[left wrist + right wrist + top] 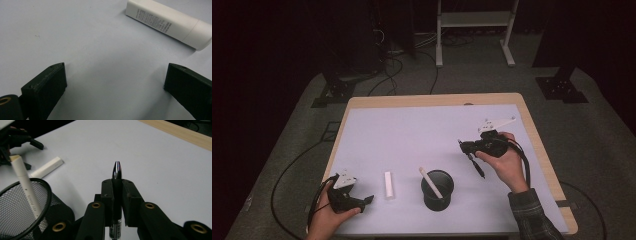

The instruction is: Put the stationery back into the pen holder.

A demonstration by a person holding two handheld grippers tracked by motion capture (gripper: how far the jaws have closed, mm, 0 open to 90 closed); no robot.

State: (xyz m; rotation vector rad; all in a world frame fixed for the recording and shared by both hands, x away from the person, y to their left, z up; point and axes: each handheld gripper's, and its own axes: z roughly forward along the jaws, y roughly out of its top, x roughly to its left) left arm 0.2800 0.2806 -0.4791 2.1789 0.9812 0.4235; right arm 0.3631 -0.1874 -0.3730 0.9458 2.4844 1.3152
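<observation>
A black mesh cup stands near the table's front middle, with a white pen leaning in it. My right gripper hovers to the cup's right, shut on a black pen that hangs down from it. Seen along the right gripper's jaws, the black pen's silver tip pokes out past them, and the cup and the white pen sit at the left. A white tube lies left of the cup. My left gripper rests open just left of the tube, nothing between its jaws.
A pale mat covers the wooden table. Beyond the table's far edge are floor cables and a white shelf frame. The mat's far half is bare.
</observation>
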